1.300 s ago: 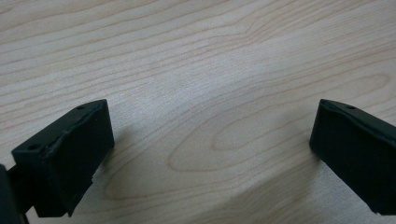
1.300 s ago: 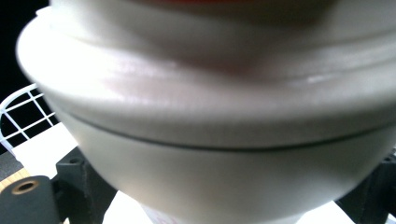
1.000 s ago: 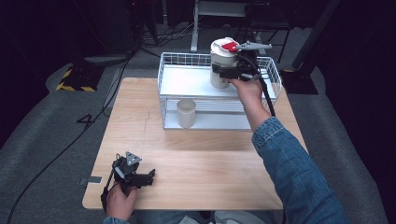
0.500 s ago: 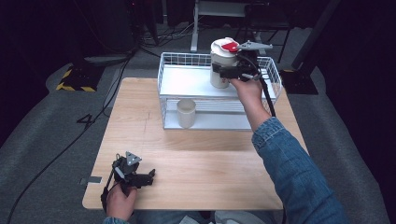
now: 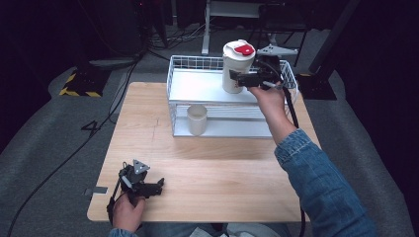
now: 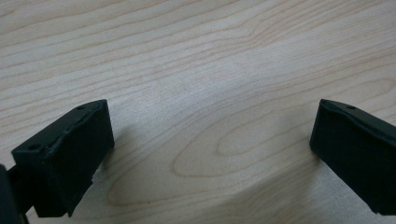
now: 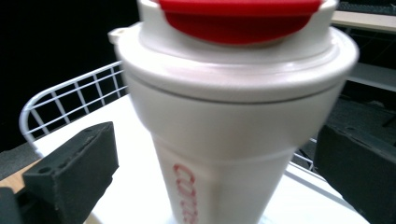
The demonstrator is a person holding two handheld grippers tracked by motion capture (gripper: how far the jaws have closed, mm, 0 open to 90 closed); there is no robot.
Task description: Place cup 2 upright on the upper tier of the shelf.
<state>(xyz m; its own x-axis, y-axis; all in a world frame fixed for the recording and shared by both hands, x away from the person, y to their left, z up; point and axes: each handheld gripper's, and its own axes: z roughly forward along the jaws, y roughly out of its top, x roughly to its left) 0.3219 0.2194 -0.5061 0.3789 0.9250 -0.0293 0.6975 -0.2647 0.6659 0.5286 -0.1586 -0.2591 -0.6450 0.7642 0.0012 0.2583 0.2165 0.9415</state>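
Note:
A white tumbler [image 5: 237, 61] with a red lid stands upright on the top shelf of a white wire rack [image 5: 193, 63]. My right gripper [image 5: 236, 77] is level at its side, one jaw on each side of the tumbler [image 7: 233, 121]. Its jaws have just been opening. In the right gripper view, gaps show between both pads and the tumbler wall, so this gripper [image 7: 215, 154] is open around it. My left gripper [image 5: 157, 186] rests on the wooden table [image 5: 222, 163] near the front left corner. It [image 6: 210, 140] is open with only bare wood between its jaws.
A small white cup [image 5: 196, 118] stands on the rack's lower shelf, at its front. The rack takes up the table's far middle. A cable hangs from the right gripper along the forearm. Dark floor with cables surrounds the table.
The right gripper has shifted very slightly beside the tumbler, which stands where it was. The left hand and its gripper have not moved.

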